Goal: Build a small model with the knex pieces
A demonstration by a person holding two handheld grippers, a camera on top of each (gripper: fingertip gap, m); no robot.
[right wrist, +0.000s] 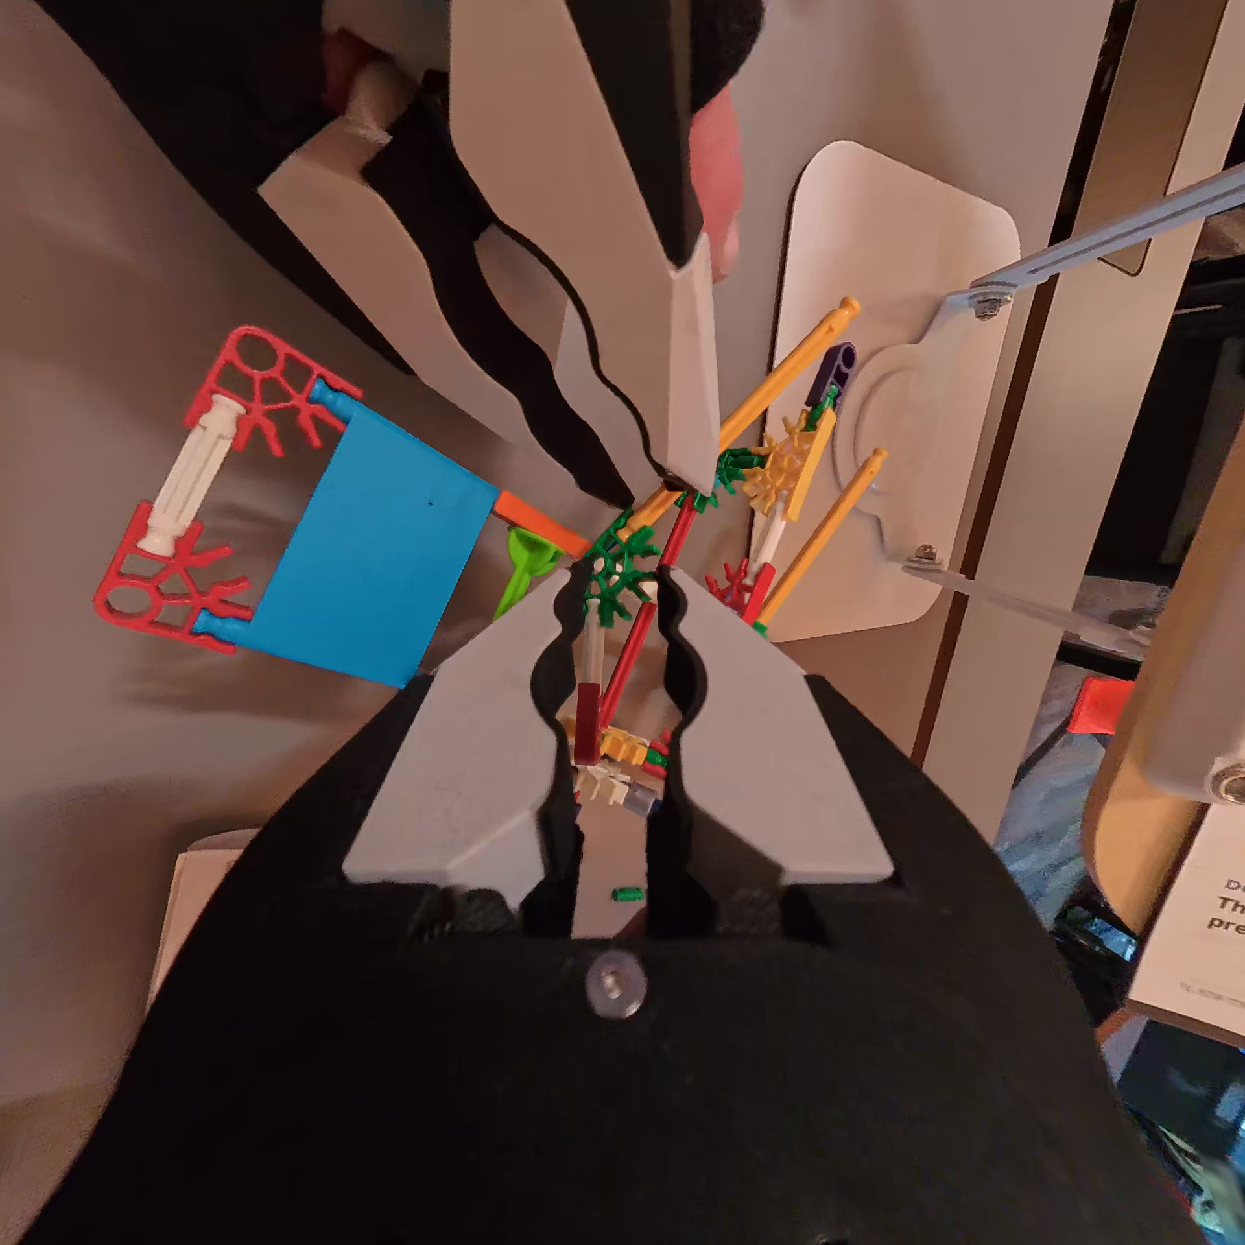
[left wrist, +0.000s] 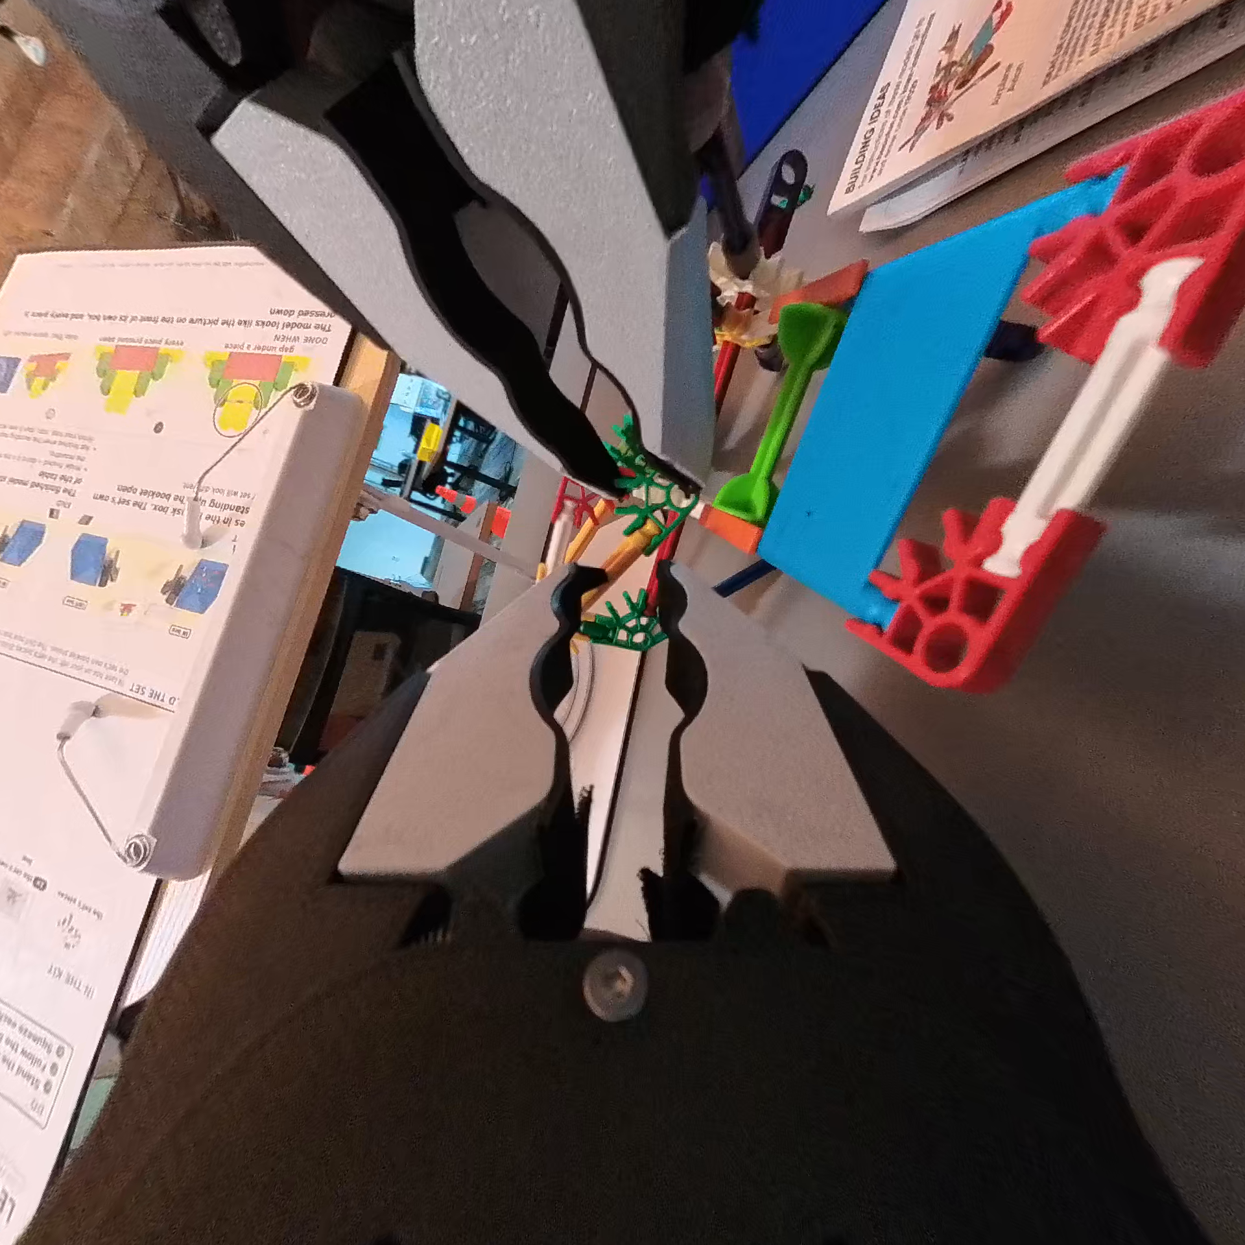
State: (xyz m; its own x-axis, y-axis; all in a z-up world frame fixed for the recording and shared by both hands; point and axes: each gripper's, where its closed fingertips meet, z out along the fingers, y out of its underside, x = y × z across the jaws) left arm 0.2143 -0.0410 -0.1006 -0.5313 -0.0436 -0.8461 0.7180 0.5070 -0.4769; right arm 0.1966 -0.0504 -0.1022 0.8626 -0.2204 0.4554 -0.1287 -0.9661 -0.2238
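Observation:
A small model of thin red, yellow and white rods joined by green snowflake connectors hangs between my two grippers, which face each other. My left gripper (left wrist: 618, 576) is shut on the model at a green connector (left wrist: 626, 626). My right gripper (left wrist: 657, 488) comes in from above and pinches another green connector (left wrist: 647, 475). In the right wrist view my right gripper (right wrist: 620, 572) holds a green connector (right wrist: 610, 583) with red and white rods behind it. The left gripper (right wrist: 653, 488) is opposite it, at the yellow rod (right wrist: 781, 377).
A blue panel (left wrist: 896, 431) with red corner connectors (left wrist: 956, 626) and a thick white rod (left wrist: 1091, 418) lies on the grey table (left wrist: 1078, 842), beside a green rod (left wrist: 788, 418) and an orange piece. A printed booklet (left wrist: 1010, 81) lies farther off. A white stand with instruction sheets (left wrist: 135, 471) is at the left. The grippers are tip to tip, or close to it.

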